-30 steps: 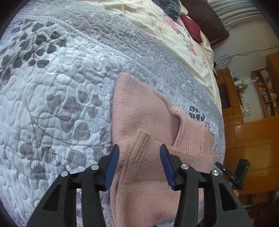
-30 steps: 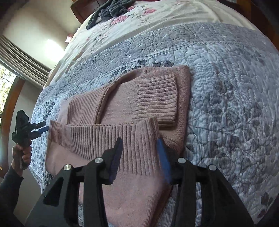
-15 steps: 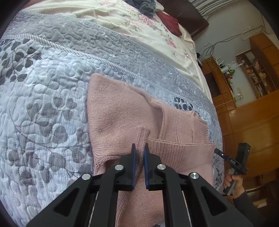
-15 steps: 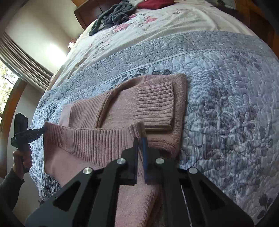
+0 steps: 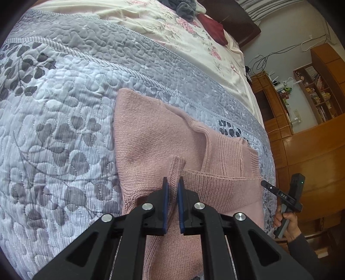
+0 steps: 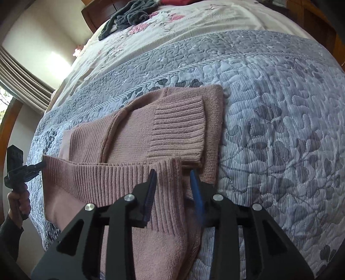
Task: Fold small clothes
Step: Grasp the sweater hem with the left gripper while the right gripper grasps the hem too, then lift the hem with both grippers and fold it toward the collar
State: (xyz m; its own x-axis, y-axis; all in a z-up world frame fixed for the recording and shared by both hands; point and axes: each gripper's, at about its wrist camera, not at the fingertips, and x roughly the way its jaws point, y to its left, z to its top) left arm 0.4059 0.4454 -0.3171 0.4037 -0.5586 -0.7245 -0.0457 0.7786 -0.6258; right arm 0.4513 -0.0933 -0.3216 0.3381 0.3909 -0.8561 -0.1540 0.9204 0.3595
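Note:
A pink knit sweater (image 5: 151, 133) lies flat on the grey quilt, sleeves folded in, one ribbed cuff (image 6: 179, 127) on top. Its ribbed bottom hem (image 6: 107, 178) is lifted and stretched between the two grippers. My left gripper (image 5: 172, 183) is shut on one corner of the hem, a pinch of knit sticking up past the blue pads. My right gripper (image 6: 172, 174) stands open around the other corner; the hem lies between its fingers, with a gap beside the blurred right finger. Each gripper also shows at the edge of the other's view, the right gripper (image 5: 280, 195) and the left gripper (image 6: 23, 172), each held by a hand.
The grey leaf-patterned quilt (image 5: 64, 129) covers the near half of the bed, a floral sheet (image 5: 172, 32) the far half. Dark grey clothes (image 6: 129, 17) and a red garment (image 5: 213, 32) lie near the headboard. Wooden cabinets (image 5: 301, 150) stand beyond the bed's edge.
Both grippers went from open to shut on the hem's corners and lifted it. The left one is still shut; the right one has since spread its fingers again.

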